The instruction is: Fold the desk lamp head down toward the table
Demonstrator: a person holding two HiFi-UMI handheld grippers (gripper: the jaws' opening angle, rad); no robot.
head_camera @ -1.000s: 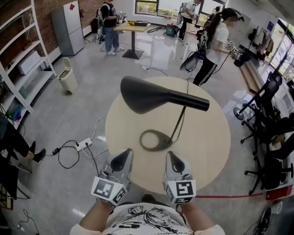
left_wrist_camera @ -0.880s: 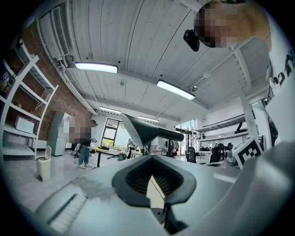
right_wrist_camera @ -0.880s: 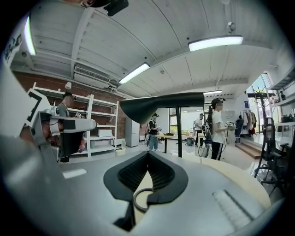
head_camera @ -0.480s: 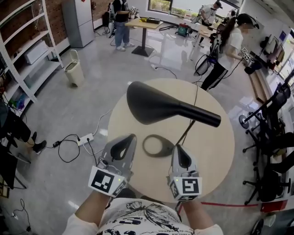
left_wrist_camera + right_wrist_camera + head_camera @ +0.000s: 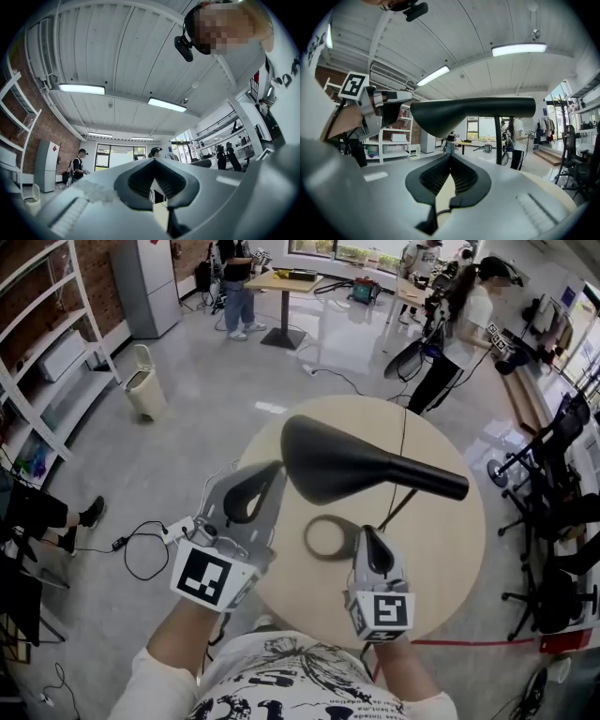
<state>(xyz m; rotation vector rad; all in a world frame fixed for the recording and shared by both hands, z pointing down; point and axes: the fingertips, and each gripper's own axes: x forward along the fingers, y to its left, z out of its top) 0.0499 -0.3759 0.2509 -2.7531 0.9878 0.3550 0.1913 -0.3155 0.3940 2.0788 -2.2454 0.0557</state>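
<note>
Eyes on the lamp head (image 5: 356, 465): hung level above the round table (image 5: 441, 563), long axis running side to side, broad shade end on the left, slim neck end out to the right, carried on the thin stem (image 5: 394, 507) rising from the ring base (image 5: 328, 538). Not yet tipped down at all, by the look of it. Up at shade height with the left gripper (image 5: 276, 468), tips drawn together on nothing, only the oval hollow behind them, parked just beside the broad end's left rim; touching or a hair apart, impossible to call from overhead. Same story from the right gripper view: left gripper (image 5: 396, 107) right at the left tip of the lamp head (image 5: 473, 110), level with it. Down low with the right gripper (image 5: 367, 532), close over the table near the ring base, likewise closed with nothing caught, pointing up under the belly of the shade and well below it. So clearly nearer on the left side, and at the end farthest from where the stem meets the head. Judging from that, calls for a press or a grip on the broad end, driven down toward the tabletop, after opening up first for any real grip. Worth watching the light-looking base for tipping or sliding, with the right gripper well placed to steady it.
</note>
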